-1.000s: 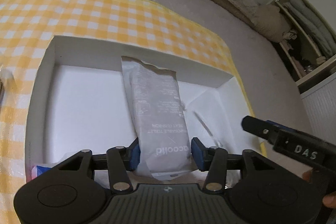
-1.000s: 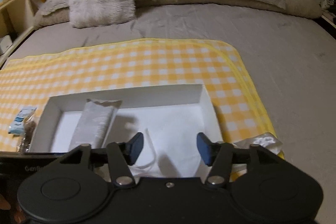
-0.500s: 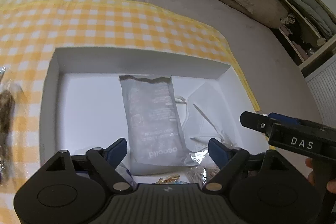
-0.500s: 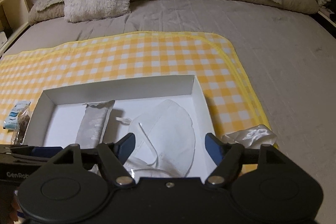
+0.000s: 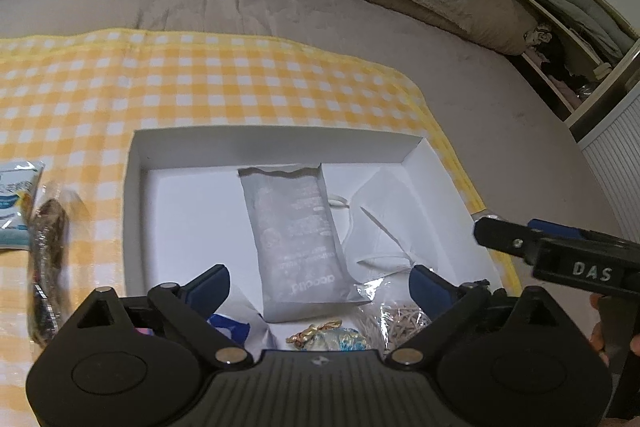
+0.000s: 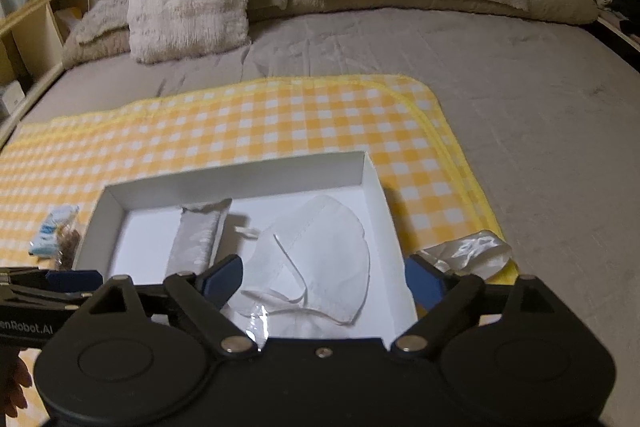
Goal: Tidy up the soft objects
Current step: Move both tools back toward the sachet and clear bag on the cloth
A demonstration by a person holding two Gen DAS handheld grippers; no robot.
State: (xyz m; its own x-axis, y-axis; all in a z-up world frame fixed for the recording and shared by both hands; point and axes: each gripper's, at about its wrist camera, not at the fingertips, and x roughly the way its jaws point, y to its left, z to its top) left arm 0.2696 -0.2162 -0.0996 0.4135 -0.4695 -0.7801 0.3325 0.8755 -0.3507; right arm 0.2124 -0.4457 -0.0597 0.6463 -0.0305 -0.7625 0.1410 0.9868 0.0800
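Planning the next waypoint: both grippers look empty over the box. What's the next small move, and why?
Probably swing the left gripper left toward the brown packet on the cloth. Both grippers are open and hold nothing; the grey pack and mask already lie in the box, while that packet lies outside.

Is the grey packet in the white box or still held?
In: the grey packet lies flat inside the white box, left gripper jaws open around it.

One box (image 5: 136, 195) holds one grey pouch (image 5: 296, 239) and one mask (image 5: 384, 219); two packets (image 5: 16, 203) at 9 o'clock; two tools (image 5: 320, 285).
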